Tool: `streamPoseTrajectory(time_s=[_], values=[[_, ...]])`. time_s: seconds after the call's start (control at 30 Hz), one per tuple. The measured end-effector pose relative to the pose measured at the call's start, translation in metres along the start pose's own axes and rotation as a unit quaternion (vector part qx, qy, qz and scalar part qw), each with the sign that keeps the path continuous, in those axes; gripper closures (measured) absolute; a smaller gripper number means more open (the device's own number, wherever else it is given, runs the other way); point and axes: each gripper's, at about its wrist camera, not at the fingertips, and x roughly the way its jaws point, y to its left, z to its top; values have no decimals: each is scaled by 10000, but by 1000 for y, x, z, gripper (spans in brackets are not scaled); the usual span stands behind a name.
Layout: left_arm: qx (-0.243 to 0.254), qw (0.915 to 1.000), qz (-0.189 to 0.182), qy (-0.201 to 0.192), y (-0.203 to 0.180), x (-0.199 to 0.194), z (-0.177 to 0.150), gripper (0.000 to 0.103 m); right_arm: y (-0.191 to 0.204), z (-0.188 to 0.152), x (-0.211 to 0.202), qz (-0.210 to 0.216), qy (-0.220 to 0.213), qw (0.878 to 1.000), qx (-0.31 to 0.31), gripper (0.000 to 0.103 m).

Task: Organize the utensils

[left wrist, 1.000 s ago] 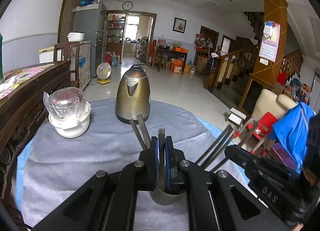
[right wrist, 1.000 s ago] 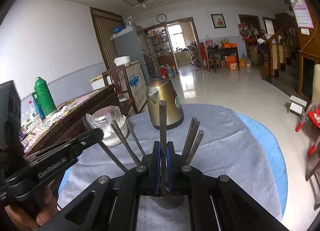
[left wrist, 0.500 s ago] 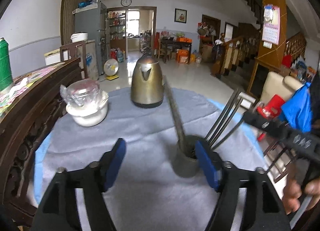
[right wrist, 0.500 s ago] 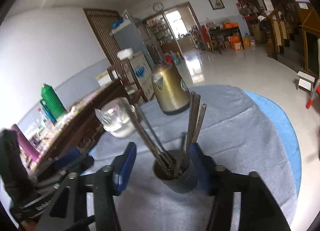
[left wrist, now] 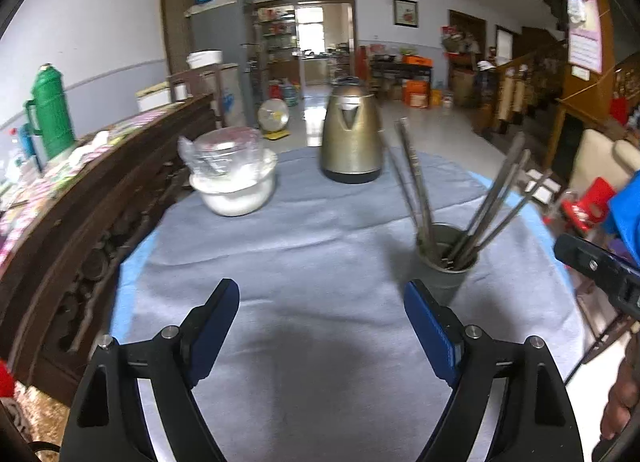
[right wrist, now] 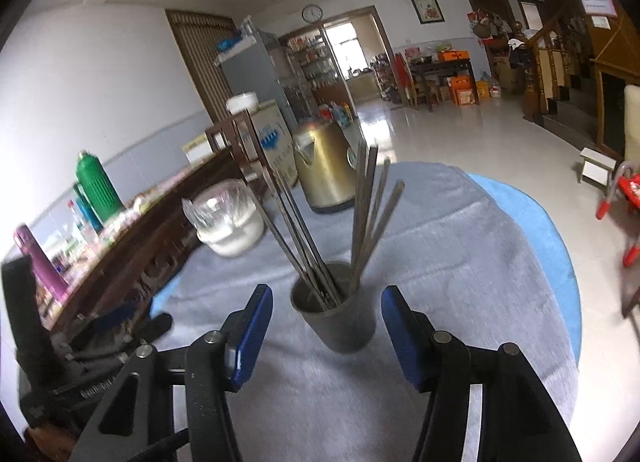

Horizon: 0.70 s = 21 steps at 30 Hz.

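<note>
While both jaws stand apart, empty: utensils (right wrist: 362, 218) handles-up in the cup (right wrist: 340, 322), fanned outward.

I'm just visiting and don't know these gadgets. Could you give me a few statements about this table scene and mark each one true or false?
1. The utensils stand inside the grey cup. True.
2. The right gripper is clamped on a utensil. False: its jaws stand apart on either side of the cup, and touch nothing.
3. The brass-coloured kettle stands farther back on the table than the cup. True.
4. The left gripper has the cup between its jaws. False: its jaws are opening over bare grey cloth, with the cup off to the right.
5. The white bowl is uncovered. False: clear plastic wrap lies over it.
</note>
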Motion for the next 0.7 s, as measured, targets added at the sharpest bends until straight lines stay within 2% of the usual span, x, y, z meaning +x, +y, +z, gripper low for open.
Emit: streamPoseTrajectory(time_s=[0.13,0.37,0.7], values=[[18,9994,333,-9,6,-5,-6,16,7,-10,-3,-158,104,9997,-174,42],[48,9982,604,8,8,-17,-14,14,6,-17,-17,-335,37,9992,-221,42],[76,9968,791,-34,-3,-38,-17,14,6,-20,-49,-332,-224,9989,-245,42]])
